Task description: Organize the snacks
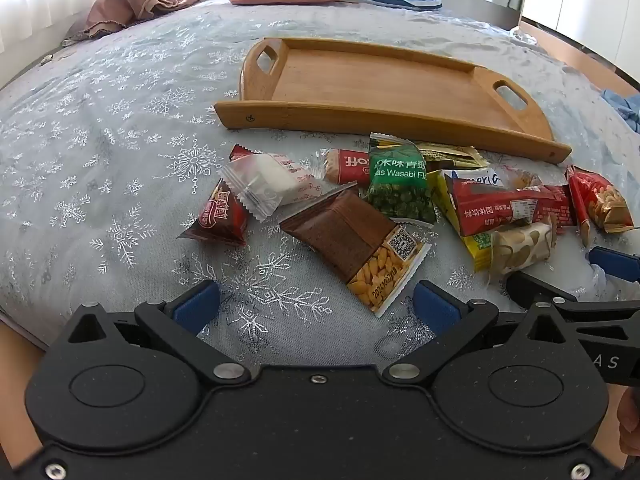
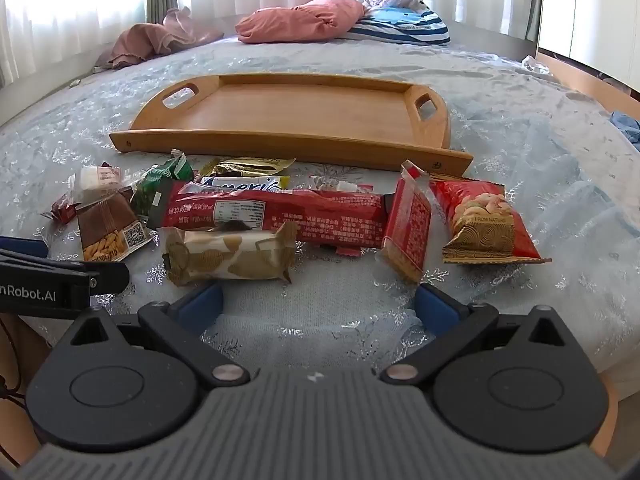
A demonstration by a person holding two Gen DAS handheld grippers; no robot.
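Snacks are scattered just ahead of both spread, empty jaws. Before the left gripper (image 1: 316,304), the brown peanut packet (image 1: 356,240) is angled toward its right pad. Before the right gripper (image 2: 318,306), the nougat bar (image 2: 230,256) lies crosswise. Beyond, the wooden tray (image 2: 292,118) is bare.

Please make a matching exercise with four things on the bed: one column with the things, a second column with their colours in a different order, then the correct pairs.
Things:
1. wasabi peas packet
2. serving tray
3. long bar wrapper
4. pillow

Colours:
A. pink
B. green
C. red
D. light brown wood

Pairs: 1-B, 2-D, 3-C, 4-A
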